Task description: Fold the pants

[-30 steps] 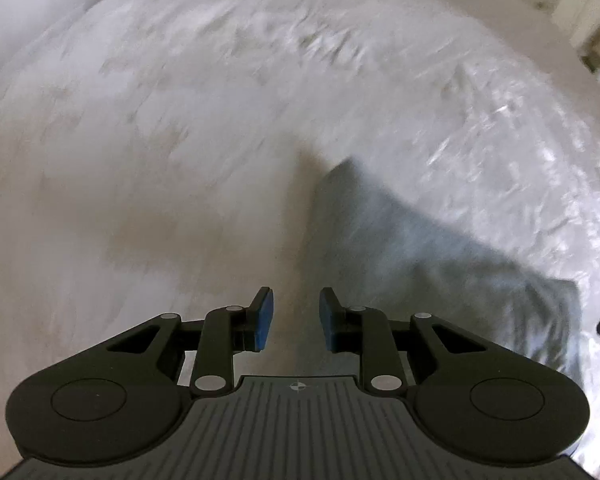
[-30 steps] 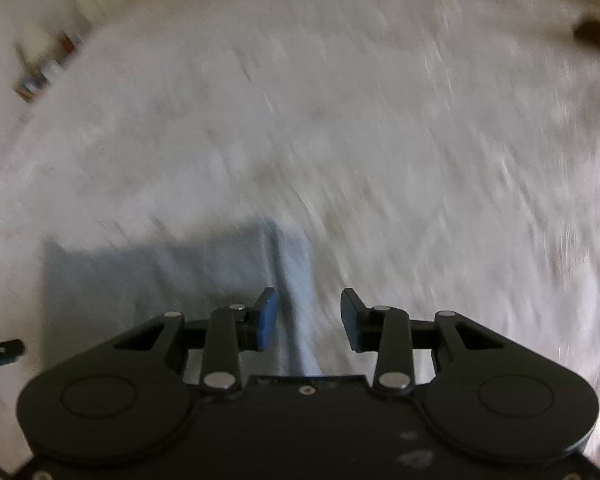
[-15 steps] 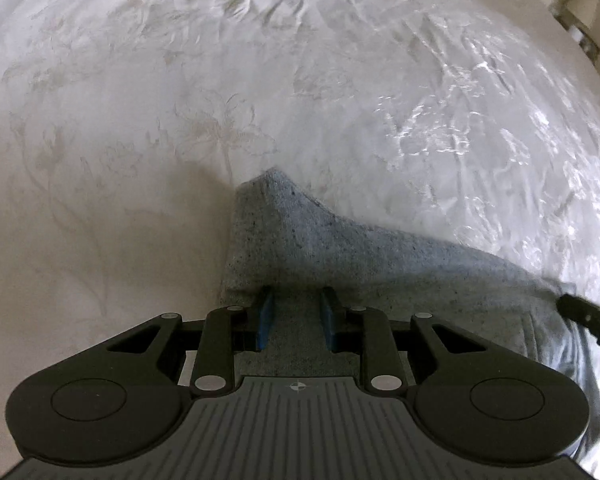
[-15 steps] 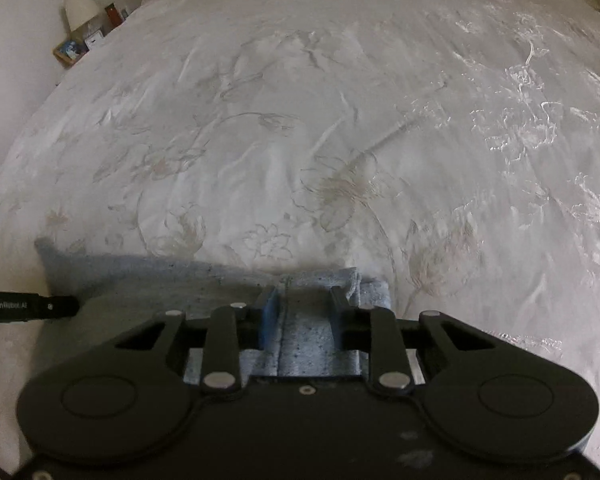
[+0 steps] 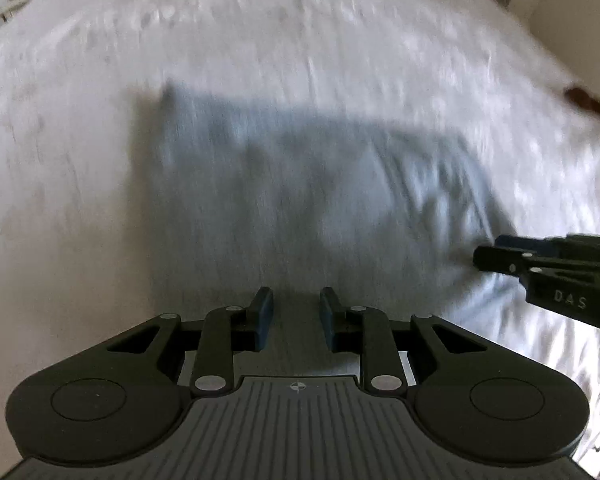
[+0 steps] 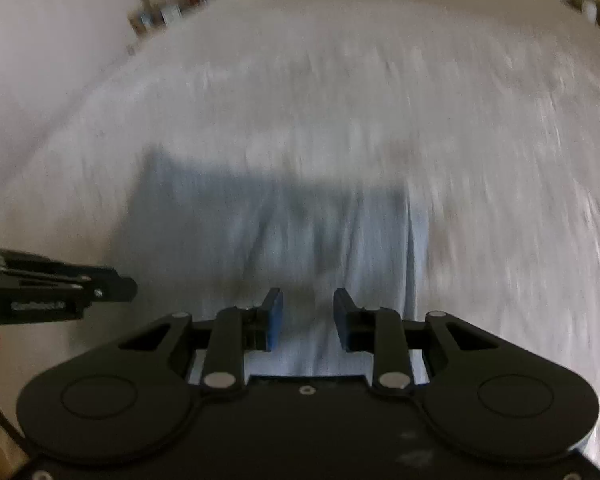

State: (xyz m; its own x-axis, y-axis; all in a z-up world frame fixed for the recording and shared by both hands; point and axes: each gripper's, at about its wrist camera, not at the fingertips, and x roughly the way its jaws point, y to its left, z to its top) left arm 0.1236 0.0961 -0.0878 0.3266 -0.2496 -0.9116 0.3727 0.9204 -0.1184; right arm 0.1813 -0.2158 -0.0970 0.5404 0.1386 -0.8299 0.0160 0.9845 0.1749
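Pants (image 5: 300, 200), grey, folded into a rough rectangle, flat on the white bedspread (image 5: 60, 200). Badly smeared by blur in both views, so no seams or waistband to make out.

Left gripper (image 5: 296, 312): pointing steeply down over the near edge of the cloth, blue pads (image 5: 264, 312) parted by a narrow gap, grey fabric seen through the gap, nothing pinched.

Right gripper (image 6: 308, 316): likewise angled down over the near edge, further toward the right side of the rectangle; jaws just been opening, pads set apart, cloth behind the gap but not gripped.

From the left wrist view, right gripper's tip close by the right edge of the pants; touching or not, cannot tell.
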